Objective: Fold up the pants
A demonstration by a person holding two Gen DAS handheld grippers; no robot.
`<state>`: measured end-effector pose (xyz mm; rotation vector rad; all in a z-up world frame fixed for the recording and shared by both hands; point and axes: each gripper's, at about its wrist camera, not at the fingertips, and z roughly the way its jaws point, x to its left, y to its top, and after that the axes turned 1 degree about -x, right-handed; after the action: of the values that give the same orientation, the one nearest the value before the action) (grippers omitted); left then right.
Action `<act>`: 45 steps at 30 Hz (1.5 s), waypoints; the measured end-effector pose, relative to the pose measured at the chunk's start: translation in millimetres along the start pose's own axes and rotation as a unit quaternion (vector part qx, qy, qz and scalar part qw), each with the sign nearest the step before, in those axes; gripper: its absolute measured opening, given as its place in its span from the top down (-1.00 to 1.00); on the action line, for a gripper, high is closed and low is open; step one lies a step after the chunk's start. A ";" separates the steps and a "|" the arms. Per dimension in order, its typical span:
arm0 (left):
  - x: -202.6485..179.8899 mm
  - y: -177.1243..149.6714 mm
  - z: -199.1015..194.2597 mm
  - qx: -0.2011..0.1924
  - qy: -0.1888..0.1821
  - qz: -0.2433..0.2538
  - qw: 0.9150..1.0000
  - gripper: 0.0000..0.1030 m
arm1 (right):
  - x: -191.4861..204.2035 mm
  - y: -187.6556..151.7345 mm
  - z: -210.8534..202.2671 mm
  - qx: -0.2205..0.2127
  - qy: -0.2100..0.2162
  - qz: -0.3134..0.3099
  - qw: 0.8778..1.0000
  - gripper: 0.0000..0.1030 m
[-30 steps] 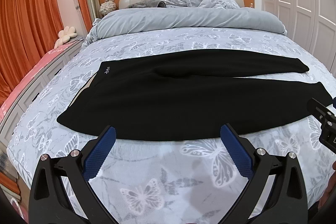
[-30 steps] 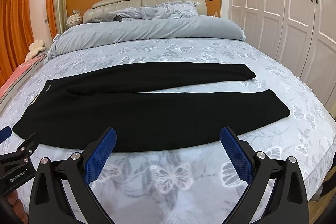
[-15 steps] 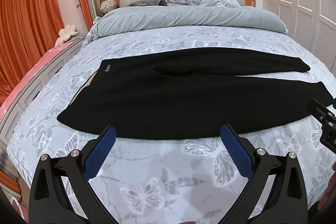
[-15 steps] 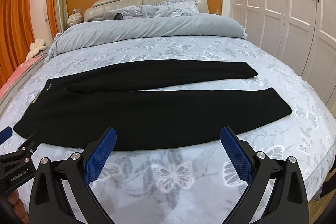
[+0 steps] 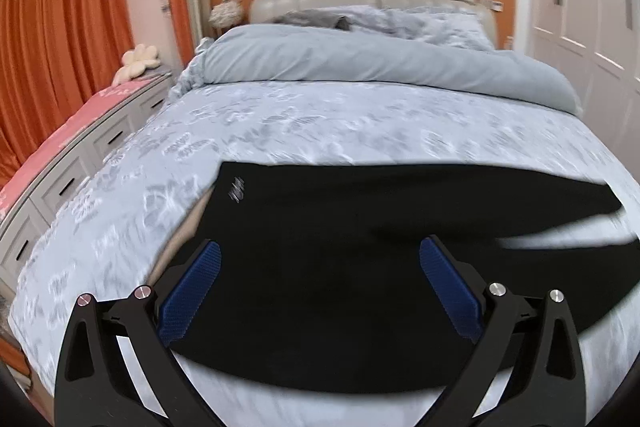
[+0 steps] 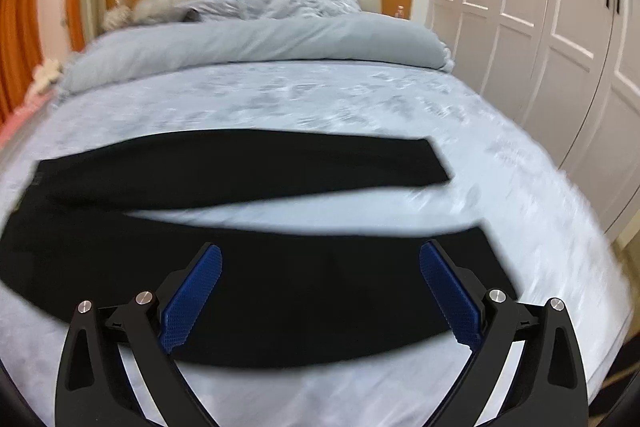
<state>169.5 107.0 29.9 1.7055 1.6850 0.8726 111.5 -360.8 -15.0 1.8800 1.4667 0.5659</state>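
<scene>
Over the bed (image 5: 360,115), black pants (image 5: 360,267) lie flat. Left claw (image 5: 320,279) gapes wide, holding nothing. Right claw (image 6: 320,283) likewise spread, empty

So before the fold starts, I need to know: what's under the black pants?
The black pants lie flat on the butterfly-print bedspread. Whatever lies beneath the fabric itself is covered.
</scene>
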 end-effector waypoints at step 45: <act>183.8 -61.1 40.1 0.134 -0.057 -0.114 0.983 0.53 | -158.1 -43.5 48.6 0.054 0.110 0.016 0.992 0.50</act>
<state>160.9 294.2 -33.5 1.6525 1.9394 0.4508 73.4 -518.5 -69.0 1.9769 1.6390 0.7425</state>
